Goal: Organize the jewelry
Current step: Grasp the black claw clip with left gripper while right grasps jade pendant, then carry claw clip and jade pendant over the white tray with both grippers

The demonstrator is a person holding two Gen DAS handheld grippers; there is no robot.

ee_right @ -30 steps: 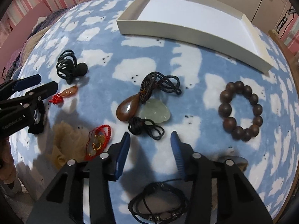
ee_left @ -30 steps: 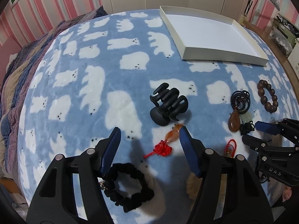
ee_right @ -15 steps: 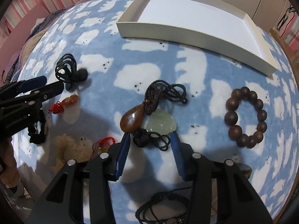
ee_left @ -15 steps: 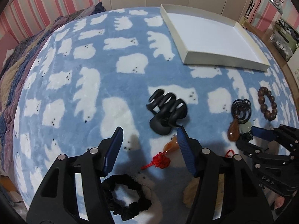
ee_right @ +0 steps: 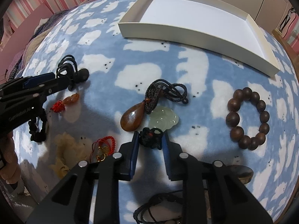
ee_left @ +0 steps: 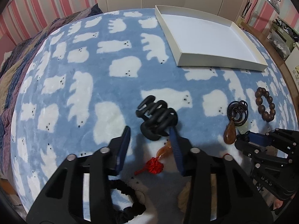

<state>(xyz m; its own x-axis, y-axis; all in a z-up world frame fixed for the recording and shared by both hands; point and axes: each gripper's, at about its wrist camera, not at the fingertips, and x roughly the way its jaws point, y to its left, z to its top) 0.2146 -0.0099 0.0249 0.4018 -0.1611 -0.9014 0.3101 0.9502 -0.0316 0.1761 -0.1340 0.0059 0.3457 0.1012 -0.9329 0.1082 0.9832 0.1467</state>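
Left gripper (ee_left: 149, 136): you've been narrowing around the claw clip (ee_left: 157, 120), not yet pinching.
Right gripper (ee_right: 150, 140): you've been narrowing onto the cord knot (ee_right: 151, 137); contact unclear.
Tray (ee_right: 168, 30): bare, ready for both.

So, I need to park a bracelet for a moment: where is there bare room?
The white tray has nothing in it. The blanket lies bare left of the black hair claw. It is crowded between the claw and the wooden bead bracelet, around the amber pendant.

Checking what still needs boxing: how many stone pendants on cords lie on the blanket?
2: a brown teardrop stone pendant mid-blanket, and a pale green carved pendant touching its right side. Others may hide behind the grippers.
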